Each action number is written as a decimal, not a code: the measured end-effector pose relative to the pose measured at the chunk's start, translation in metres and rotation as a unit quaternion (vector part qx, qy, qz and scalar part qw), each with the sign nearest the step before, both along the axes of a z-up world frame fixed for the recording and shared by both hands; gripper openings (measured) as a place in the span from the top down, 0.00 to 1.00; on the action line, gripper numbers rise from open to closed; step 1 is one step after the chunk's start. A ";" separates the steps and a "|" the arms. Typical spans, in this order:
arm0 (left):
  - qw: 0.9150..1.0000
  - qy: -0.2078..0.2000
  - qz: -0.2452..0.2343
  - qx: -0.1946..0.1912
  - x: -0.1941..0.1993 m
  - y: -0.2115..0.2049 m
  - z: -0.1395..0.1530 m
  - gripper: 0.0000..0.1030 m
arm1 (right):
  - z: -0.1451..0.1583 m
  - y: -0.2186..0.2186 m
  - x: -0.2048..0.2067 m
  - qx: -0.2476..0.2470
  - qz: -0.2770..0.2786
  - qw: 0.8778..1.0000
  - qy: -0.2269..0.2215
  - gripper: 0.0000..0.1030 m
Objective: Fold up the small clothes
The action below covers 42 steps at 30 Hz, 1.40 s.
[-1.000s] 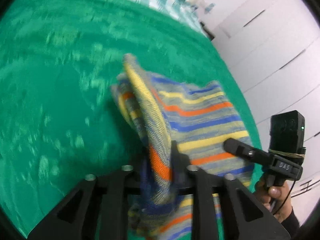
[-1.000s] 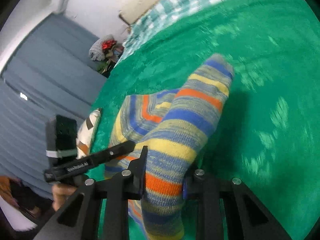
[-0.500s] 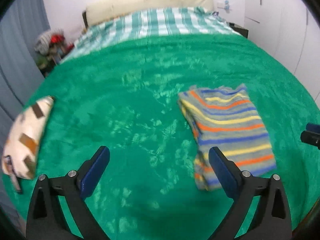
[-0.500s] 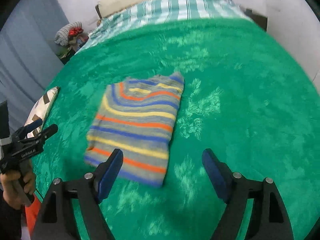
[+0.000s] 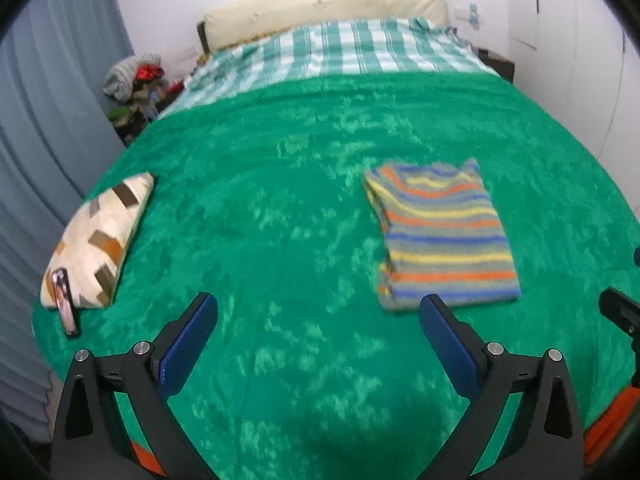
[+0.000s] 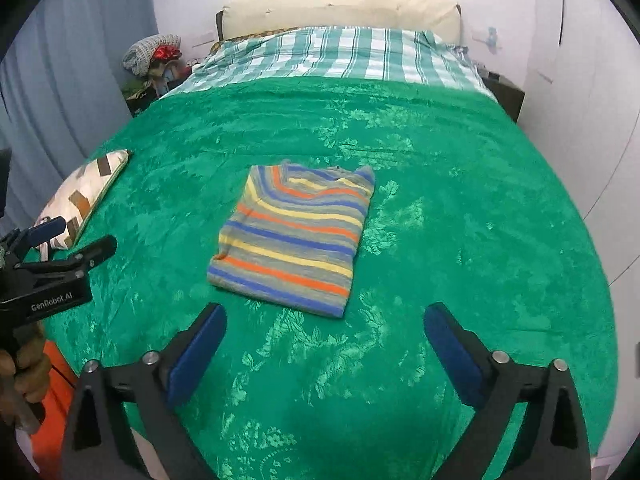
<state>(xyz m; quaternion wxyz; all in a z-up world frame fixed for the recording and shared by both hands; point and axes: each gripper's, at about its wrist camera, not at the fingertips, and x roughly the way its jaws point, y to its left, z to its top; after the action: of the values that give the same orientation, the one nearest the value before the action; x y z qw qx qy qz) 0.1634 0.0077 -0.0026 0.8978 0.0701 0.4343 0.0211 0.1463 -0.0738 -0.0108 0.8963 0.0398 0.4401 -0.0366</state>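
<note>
One folded striped sweater [image 6: 292,236] flat on green blanket [image 6: 460,220], long axis toward headboard [image 6: 340,8]; left gripper [image 5: 316,340] wide apart, right gripper [image 6: 324,348] opening, both empty.

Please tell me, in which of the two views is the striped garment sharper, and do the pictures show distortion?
Right wrist view: the striped garment is sharp, its stripes crisp. Left wrist view: the same garment is softly blurred, as is the green blanket. Both views: strong fisheye bending, the bed bulges round and dark corners frame the picture.

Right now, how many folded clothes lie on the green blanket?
1: the striped garment, folded, lies flat on the green blanket near the middle. No gripper touches it. None other shows.
</note>
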 end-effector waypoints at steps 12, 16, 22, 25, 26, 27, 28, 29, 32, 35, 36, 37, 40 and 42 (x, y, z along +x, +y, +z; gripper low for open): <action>0.997 0.056 0.000 -0.044 -0.054 0.011 -0.007 0.00 | 0.004 0.032 -0.041 -0.016 0.017 0.999 0.028 0.00; 0.997 0.059 -0.002 -0.053 -0.060 0.014 -0.002 0.00 | 0.012 0.038 -0.047 -0.019 0.019 1.000 0.016 0.00; 0.998 0.007 0.016 -0.053 -0.065 0.017 0.015 0.00 | 0.019 0.042 -0.049 -0.023 0.017 1.000 0.003 0.00; 0.998 -0.015 0.004 -0.062 -0.067 0.019 0.023 0.00 | 0.021 0.042 -0.052 -0.027 0.010 1.000 0.002 0.00; 0.998 -0.016 0.002 -0.062 -0.067 0.020 0.024 0.00 | 0.022 0.041 -0.052 -0.026 0.009 1.000 0.001 0.00; 0.998 -0.014 0.003 -0.056 -0.066 0.020 0.025 0.00 | 0.023 0.040 -0.053 -0.024 0.006 1.000 -0.001 0.00; 0.999 -0.013 0.003 -0.053 -0.065 0.019 0.024 0.00 | 0.024 0.040 -0.053 -0.024 0.004 1.000 -0.002 0.00; 0.999 -0.011 0.002 -0.049 -0.065 0.018 0.024 0.00 | 0.025 0.039 -0.052 -0.024 0.004 1.000 -0.003 0.00; 0.999 0.008 -0.006 -0.034 -0.065 0.011 0.020 0.00 | 0.029 0.042 -0.052 -0.030 0.006 1.000 -0.007 0.00; 0.999 0.015 -0.023 -0.027 -0.067 0.002 0.016 0.00 | 0.029 0.044 -0.051 -0.036 0.007 0.999 -0.004 0.00; 0.999 0.021 -0.027 -0.032 -0.067 0.000 0.014 0.00 | 0.029 0.044 -0.051 -0.036 0.007 0.999 0.000 0.00; 0.999 0.024 -0.029 -0.038 -0.067 -0.001 0.013 0.00 | 0.028 0.044 -0.051 -0.036 0.007 0.999 0.003 0.00; 0.998 0.028 -0.030 -0.040 -0.067 -0.005 0.013 0.00 | 0.027 0.042 -0.050 -0.035 0.006 0.999 0.012 0.00; 0.999 0.036 -0.023 -0.025 -0.065 -0.010 0.011 0.00 | 0.029 0.039 -0.050 -0.028 0.004 1.000 0.013 0.00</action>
<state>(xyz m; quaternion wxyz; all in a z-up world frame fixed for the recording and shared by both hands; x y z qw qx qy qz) 0.0984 -0.0019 0.0084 0.8835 0.0586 0.4646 -0.0129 0.0963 -0.0350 0.0180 0.8912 0.0127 0.4510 -0.0460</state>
